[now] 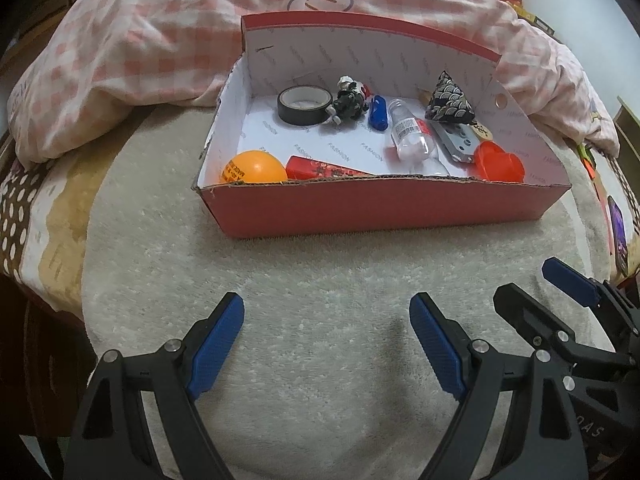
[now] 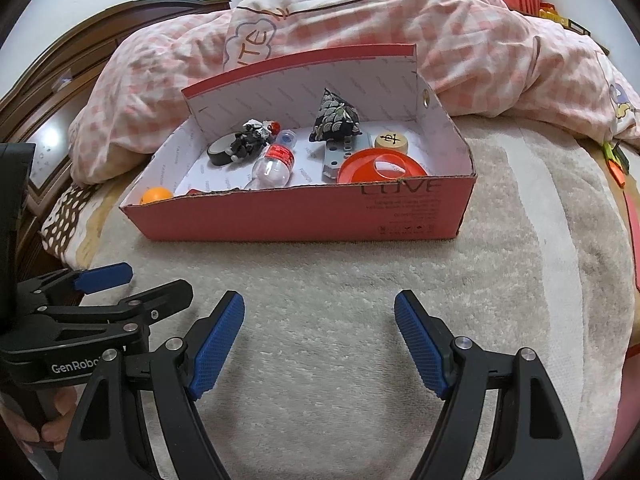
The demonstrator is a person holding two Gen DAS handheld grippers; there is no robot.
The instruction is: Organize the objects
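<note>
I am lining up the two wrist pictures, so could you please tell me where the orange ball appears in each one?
Left wrist view: the orange ball lies in the near left corner of the red box, beside a red packet.
Right wrist view: the orange ball shows only partly, again in the near left corner.
Shared landmark: the black tape roll behind it.

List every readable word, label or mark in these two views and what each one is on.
"FASHION": repeated on the white lining of the red box.
"LOVE": its outer front wall; lines beneath too small.
"GenRobo", cut off: left gripper.
"TE": checked quilt.
Orange ball, bottle label, round wooden piece: unreadable.
</note>
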